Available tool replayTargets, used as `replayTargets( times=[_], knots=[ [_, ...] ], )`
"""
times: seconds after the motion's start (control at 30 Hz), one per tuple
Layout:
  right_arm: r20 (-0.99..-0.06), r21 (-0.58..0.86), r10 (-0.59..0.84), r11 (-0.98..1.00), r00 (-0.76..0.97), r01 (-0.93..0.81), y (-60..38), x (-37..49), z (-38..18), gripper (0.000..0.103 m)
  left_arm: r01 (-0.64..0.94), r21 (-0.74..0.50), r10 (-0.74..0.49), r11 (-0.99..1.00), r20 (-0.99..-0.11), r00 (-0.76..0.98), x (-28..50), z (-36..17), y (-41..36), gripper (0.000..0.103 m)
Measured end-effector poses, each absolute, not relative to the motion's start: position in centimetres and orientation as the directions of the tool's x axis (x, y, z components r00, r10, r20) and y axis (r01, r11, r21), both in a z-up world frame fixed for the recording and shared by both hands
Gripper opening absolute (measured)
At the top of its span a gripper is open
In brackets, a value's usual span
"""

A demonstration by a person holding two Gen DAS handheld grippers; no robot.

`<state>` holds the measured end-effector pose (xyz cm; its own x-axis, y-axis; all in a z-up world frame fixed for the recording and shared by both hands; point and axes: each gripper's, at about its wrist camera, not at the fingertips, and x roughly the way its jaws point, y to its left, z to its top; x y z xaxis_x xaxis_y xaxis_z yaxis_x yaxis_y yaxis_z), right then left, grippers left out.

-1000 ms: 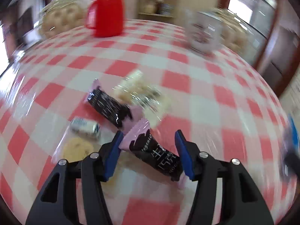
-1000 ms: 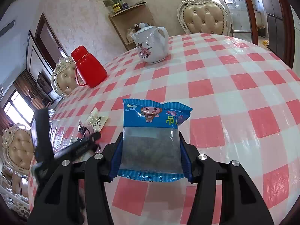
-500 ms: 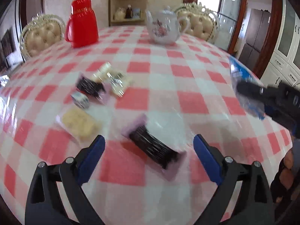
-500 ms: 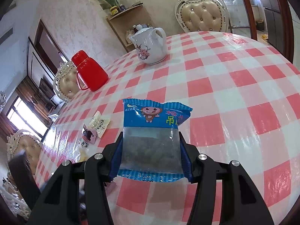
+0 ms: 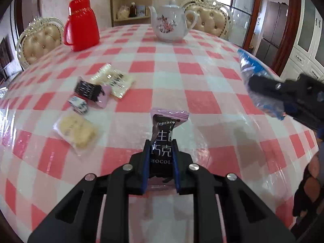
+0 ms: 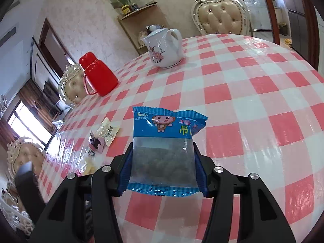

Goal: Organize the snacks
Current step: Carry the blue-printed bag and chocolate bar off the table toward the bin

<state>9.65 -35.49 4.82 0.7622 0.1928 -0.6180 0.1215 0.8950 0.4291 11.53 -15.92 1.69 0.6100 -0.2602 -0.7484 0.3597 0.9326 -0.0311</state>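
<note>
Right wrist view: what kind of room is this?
Most likely a home dining room. A round table with a red-checked cloth, ornate tufted chairs around it, a floral teapot and a red jug on it, plus a corner shelf with a vase of flowers.

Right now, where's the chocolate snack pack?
In the left wrist view, the chocolate snack pack sits bottom centre, clamped in the left gripper above the checked tablecloth, right of the loose snack pile.
</note>
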Motion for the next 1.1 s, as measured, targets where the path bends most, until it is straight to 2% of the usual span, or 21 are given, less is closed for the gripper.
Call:
replayTargets(
  times=[0.43, 0.53, 0.8, 1.1],
  knots=[
    [-0.639, 0.374, 0.19, 0.923, 0.745, 0.086, -33.4, 10.3, 3.7, 0.052, 0.242, -0.06, -0.211, 0.968, -0.719, 0.663, 8.5, 2.6, -9.5, 0.02],
    [-0.636, 0.398, 0.221, 0.915, 0.739, 0.069, -32.4, 9.9, 3.3, 0.052, 0.218, -0.082, -0.21, 0.972, -0.717, 0.665, 7.7, 2.6, -8.0, 0.02],
    [-0.621, 0.35, 0.28, 0.935, 0.732, -0.061, -26.6, 6.0, 3.5, 0.052, 0.177, -0.108, -0.201, 0.978, -0.703, 0.682, 5.3, 3.1, -5.6, 0.02],
    [-0.591, 0.363, 0.295, 0.928, 0.751, -0.078, -25.1, 2.1, 3.9, 0.052, 0.119, -0.138, -0.182, 0.983, -0.689, 0.701, 3.9, 3.1, -3.4, 0.02]
  ],
)
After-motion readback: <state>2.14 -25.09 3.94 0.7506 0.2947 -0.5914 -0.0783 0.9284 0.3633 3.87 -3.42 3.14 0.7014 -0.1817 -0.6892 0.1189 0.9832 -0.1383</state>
